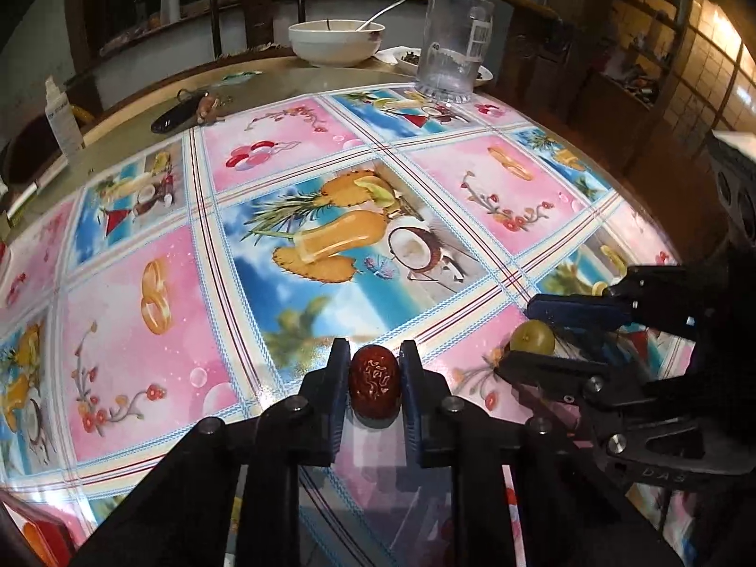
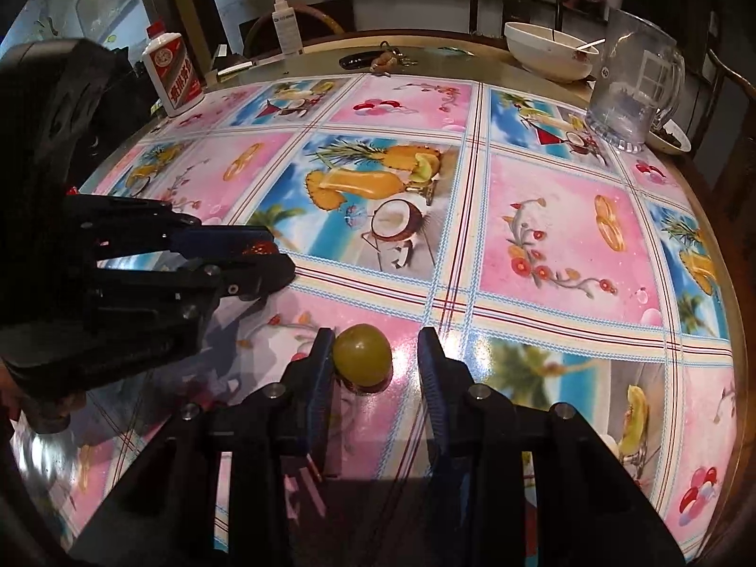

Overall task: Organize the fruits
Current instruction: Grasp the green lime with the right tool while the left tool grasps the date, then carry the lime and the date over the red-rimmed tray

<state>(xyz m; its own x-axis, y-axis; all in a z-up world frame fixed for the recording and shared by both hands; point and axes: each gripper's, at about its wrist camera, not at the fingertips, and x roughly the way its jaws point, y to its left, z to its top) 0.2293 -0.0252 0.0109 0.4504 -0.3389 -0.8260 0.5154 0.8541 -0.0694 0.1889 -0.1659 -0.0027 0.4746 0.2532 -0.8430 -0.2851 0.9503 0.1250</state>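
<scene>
A glossy fruit-print counter (image 1: 141,330) fills both views, with a bowl (image 1: 336,42) and clear jug (image 1: 453,47) at its far edge. The left tongs (image 1: 374,373) are clenched on a red date (image 1: 374,385). The right tongs (image 2: 375,354) are spread, a green grape (image 2: 363,355) on the counter between them, touching the 9 o'clock finger.

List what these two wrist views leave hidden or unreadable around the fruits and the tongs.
- Red date, left wrist view: both sides covered by the left tongs; contact cannot be confirmed.
- Same date, right wrist view: only a red sliver shows between the fingers.
- Green grape, left wrist view: partly hidden by the right tongs.
- Bowl: contents too small.
- Where the fruits should go: nothing visible shows it.
</scene>
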